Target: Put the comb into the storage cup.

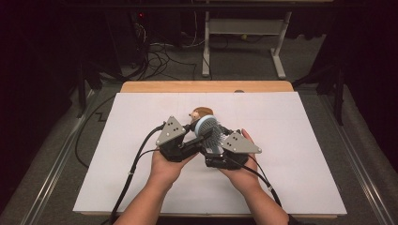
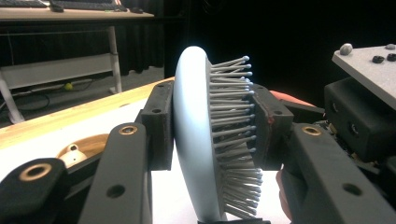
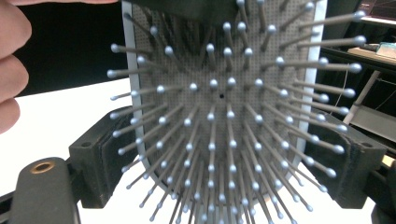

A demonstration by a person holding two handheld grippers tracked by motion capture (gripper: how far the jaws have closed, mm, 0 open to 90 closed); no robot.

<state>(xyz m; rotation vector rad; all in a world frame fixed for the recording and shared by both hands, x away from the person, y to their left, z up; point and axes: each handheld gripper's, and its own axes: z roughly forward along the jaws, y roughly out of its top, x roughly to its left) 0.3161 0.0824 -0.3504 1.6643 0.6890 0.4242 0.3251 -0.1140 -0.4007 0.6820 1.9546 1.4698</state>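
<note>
Worktop (image 1: 291, 187): white sheet over a wooden top, carrying both hands near its middle

Left hand-held gripper (image 1: 197, 136): held in the person's left hand, just left of the right one; jaws clamped on the hairbrush, one pad on its smooth back, the other against the bristle tips

Right hand-held gripper (image 1: 217, 146): held in the person's right hand, close beside the left one; in the right gripper view its jaws stand either side of the brush head, bristles pointing at the camera; whether the pads press on it cannot be told

Hairbrush (image 2: 191, 140): pale grey paddle, ball-tipped bristles, upright on edge between the left jaws, above the worktop

Wooden piece (image 2: 77, 151): tan, small, on the worktop just beyond the left hand-held gripper; kind unclear
</note>
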